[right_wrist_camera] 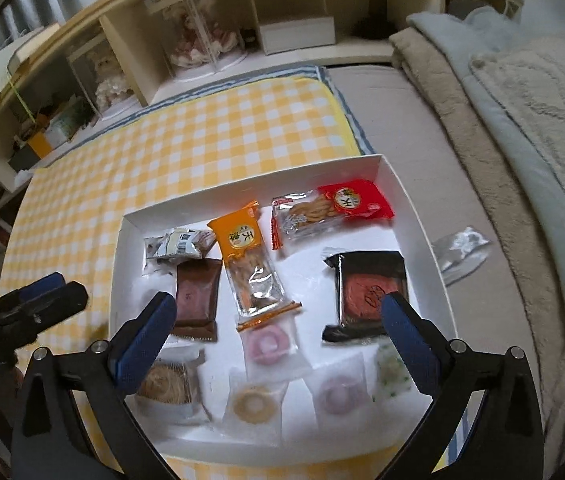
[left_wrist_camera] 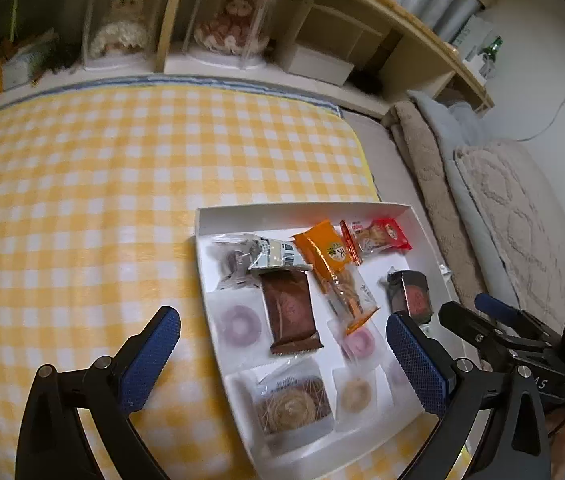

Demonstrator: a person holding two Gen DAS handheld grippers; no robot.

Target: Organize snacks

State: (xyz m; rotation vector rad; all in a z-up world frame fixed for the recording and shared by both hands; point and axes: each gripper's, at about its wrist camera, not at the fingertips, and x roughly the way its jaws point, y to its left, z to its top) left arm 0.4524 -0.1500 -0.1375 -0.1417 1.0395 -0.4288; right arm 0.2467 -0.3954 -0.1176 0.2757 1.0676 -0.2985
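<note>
- Inside the white box [right_wrist_camera: 414, 216] on the checked cloth [right_wrist_camera: 186, 148]: snacks [right_wrist_camera: 254, 264] lie loose.
- Both hand-held grippers, left [left_wrist_camera: 282, 354] and right [right_wrist_camera: 276, 334], hover wide, empty.
- Judgement: grip one packet by its edge; avoid dragging neighbours.

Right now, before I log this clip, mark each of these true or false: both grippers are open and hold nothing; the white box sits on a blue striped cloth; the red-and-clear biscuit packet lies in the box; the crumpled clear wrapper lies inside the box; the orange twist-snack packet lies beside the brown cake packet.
1. Both the left gripper and the right gripper are open and hold nothing. True.
2. The white cardboard box sits on a blue striped cloth. False: it rests on a yellow-and-white checked cloth.
3. The red-and-clear biscuit packet lies in the box. True.
4. The crumpled clear wrapper lies inside the box. False: it lies outside, beside the box's wall.
5. The orange twist-snack packet lies beside the brown cake packet. True.
</note>
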